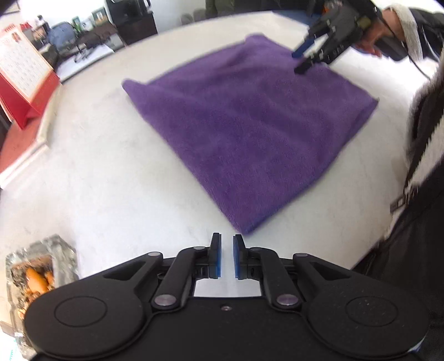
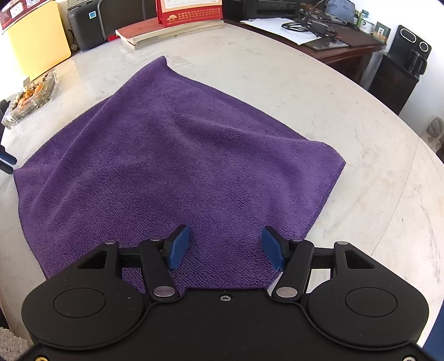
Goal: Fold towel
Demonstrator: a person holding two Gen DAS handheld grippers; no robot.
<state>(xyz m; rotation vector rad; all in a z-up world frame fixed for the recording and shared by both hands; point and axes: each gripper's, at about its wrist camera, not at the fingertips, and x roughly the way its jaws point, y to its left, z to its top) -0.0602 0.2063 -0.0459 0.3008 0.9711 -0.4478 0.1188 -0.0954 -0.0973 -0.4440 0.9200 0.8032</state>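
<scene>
A: Where is the left claw [image 1: 227, 255]?

B: At the bottom centre of its own view, blue pads nearly together with only a thin slit between them, nothing inside. It hangs over bare white counter [image 1: 97, 172], just short of the nearest corner of the purple towel [image 1: 244, 122].

A: And the right claw [image 2: 226, 248]?

B: Lower centre of its view, pads spread apart, clamping nothing, with the towel's near edge lying under and between them. In the left view it shows at the upper right, tips at the towel's far corner.

A: The towel itself?

B: Folded over, lying flat mid-counter. A glass dish [image 2: 33, 94] sits at the left edge, a red calendar stand [image 2: 188, 12] at the top.
</scene>
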